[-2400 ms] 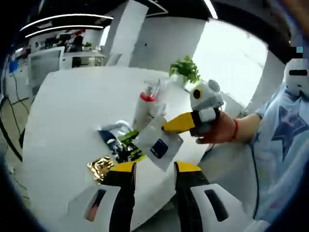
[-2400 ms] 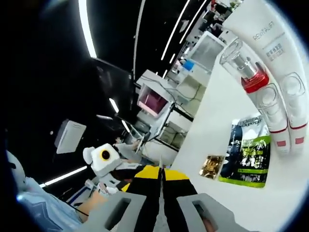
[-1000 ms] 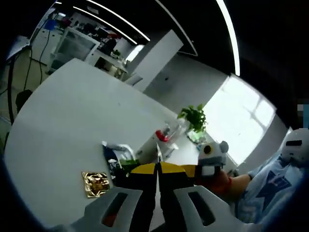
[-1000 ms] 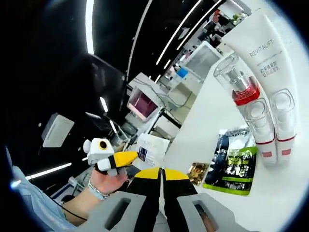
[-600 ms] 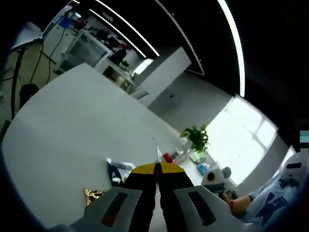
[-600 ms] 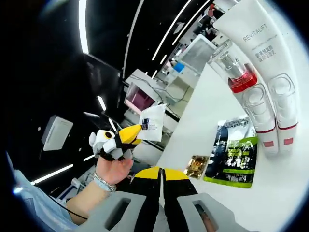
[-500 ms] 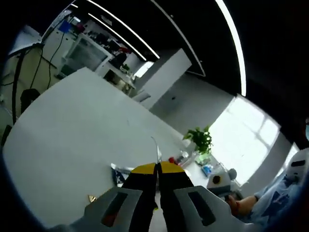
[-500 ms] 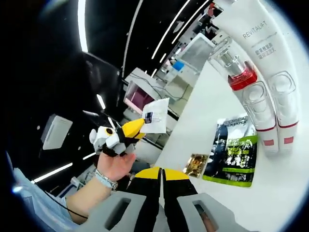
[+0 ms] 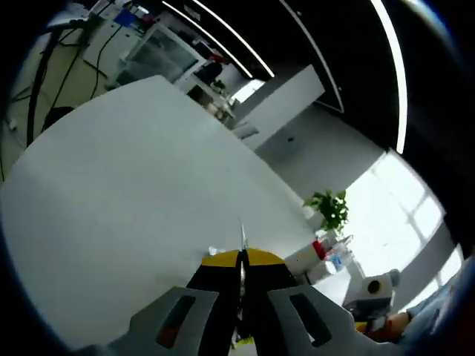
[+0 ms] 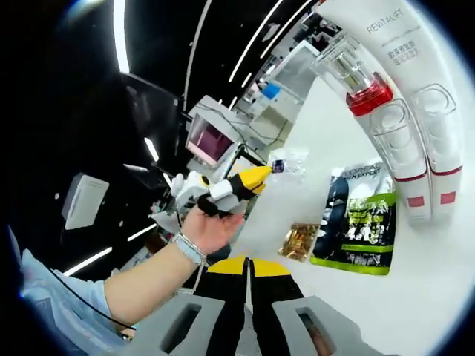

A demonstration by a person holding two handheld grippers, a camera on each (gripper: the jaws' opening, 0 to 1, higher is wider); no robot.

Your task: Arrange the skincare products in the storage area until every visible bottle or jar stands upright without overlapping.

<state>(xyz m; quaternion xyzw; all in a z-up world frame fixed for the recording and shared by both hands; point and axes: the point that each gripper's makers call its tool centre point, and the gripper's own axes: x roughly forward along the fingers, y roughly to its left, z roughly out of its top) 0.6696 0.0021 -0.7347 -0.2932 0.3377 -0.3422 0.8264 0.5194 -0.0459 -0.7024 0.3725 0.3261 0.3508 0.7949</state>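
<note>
In the right gripper view a white tube (image 10: 397,52) and a clear bottle with a red collar (image 10: 362,87) lie on the white table (image 10: 445,297). Beside them lie a green-and-black sachet (image 10: 360,222) and a small gold sachet (image 10: 300,241). A hand holds my left gripper (image 10: 256,178) above the table's edge, shut on a small white sachet (image 10: 286,162). In the left gripper view that sachet (image 9: 241,236) shows edge-on between the shut jaws of the left gripper (image 9: 241,258). My right gripper (image 10: 247,267) is shut with nothing in it.
The white table (image 9: 133,185) stretches wide in the left gripper view. A potted plant (image 9: 332,208) and the red-collared bottle (image 9: 319,248) stand out at its far right. The right gripper's body (image 9: 375,284) shows there too. Desks and monitors (image 10: 211,141) lie beyond the table.
The left gripper has swung over towards the table with the white sachet in it. The products on the table have not moved. The right gripper stays shut.
</note>
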